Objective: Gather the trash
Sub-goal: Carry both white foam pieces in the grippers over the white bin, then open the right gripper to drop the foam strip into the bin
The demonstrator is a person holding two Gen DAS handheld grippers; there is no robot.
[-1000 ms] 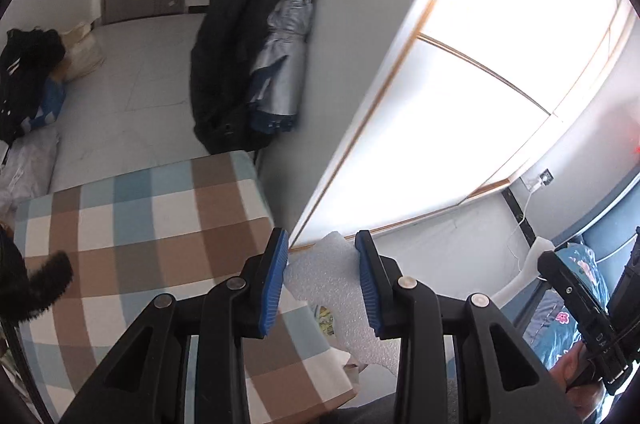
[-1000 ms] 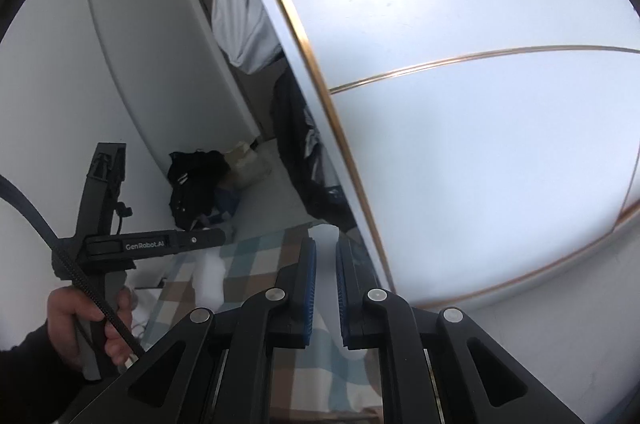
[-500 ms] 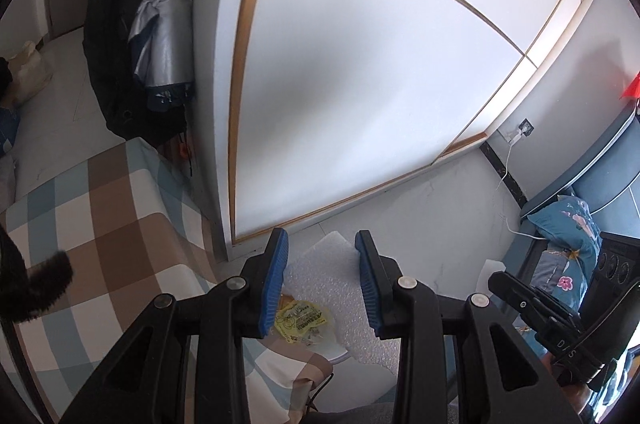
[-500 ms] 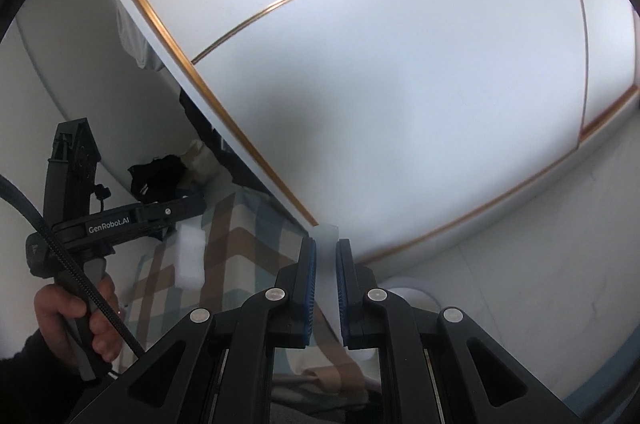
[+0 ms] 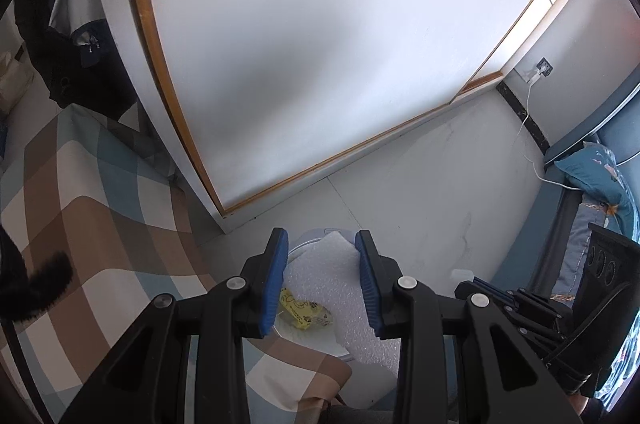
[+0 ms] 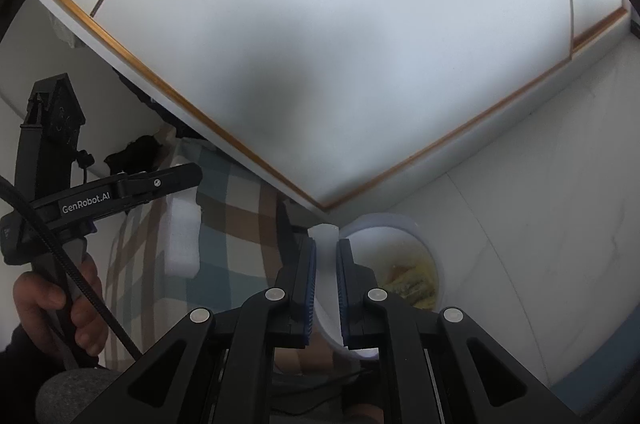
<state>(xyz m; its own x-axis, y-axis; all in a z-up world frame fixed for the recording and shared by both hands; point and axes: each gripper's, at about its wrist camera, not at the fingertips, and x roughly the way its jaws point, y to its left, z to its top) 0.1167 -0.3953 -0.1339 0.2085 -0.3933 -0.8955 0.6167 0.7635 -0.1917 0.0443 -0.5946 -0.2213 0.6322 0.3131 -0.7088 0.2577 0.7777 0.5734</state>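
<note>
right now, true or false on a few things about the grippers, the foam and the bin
1. The left gripper holds a white foam sheet between its pads. True.
2. The right gripper stands wide open and empty. False: it is shut on a thin white foam piece.
3. The white bin on the floor is empty. False: yellow wrappers already lie inside.
4. A checked cloth covers the surface beside the bin. True.
5. The bin has a closed lid. False: it is open at the top.
</note>
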